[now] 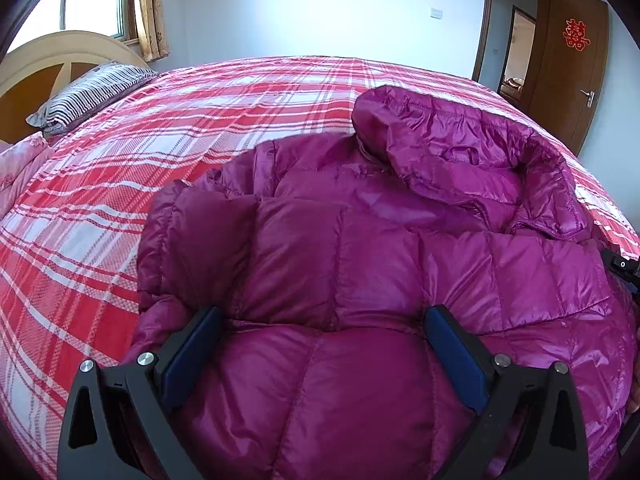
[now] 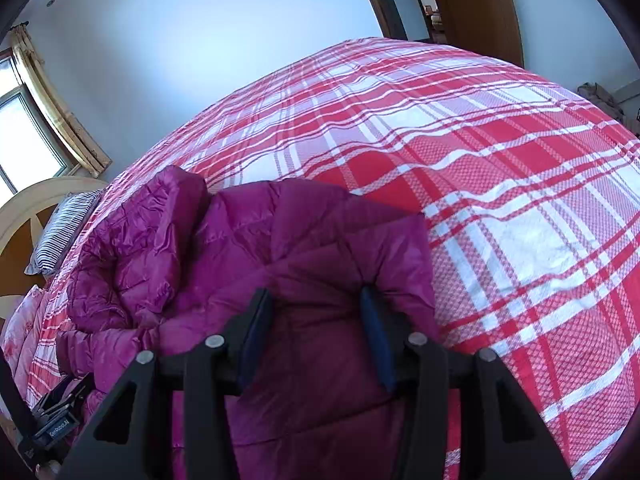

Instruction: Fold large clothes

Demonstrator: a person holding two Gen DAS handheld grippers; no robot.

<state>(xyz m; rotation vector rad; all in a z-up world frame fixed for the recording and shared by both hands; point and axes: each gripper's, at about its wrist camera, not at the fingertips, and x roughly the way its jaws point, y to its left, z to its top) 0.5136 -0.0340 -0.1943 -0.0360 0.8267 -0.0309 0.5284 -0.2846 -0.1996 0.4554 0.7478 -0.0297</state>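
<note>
A magenta quilted puffer jacket (image 1: 400,264) lies on the bed, its hood (image 1: 460,152) crumpled at the far end. My left gripper (image 1: 322,320) rests low on the jacket with its jaws spread wide. Puffy fabric bulges up between the blue pads (image 1: 188,360), but I see no pinch. In the right wrist view my right gripper (image 2: 316,300) is shut on a thick fold of the jacket (image 2: 312,248) and holds that edge lifted over the rest. Creases radiate from its right fingertip (image 2: 372,312).
A red and white plaid sheet (image 2: 500,184) covers the bed, with wide bare stretches beyond and right of the jacket. A striped pillow (image 1: 88,96) and a curved headboard (image 1: 48,60) are at the left. A brown door (image 1: 572,64) stands at the far right.
</note>
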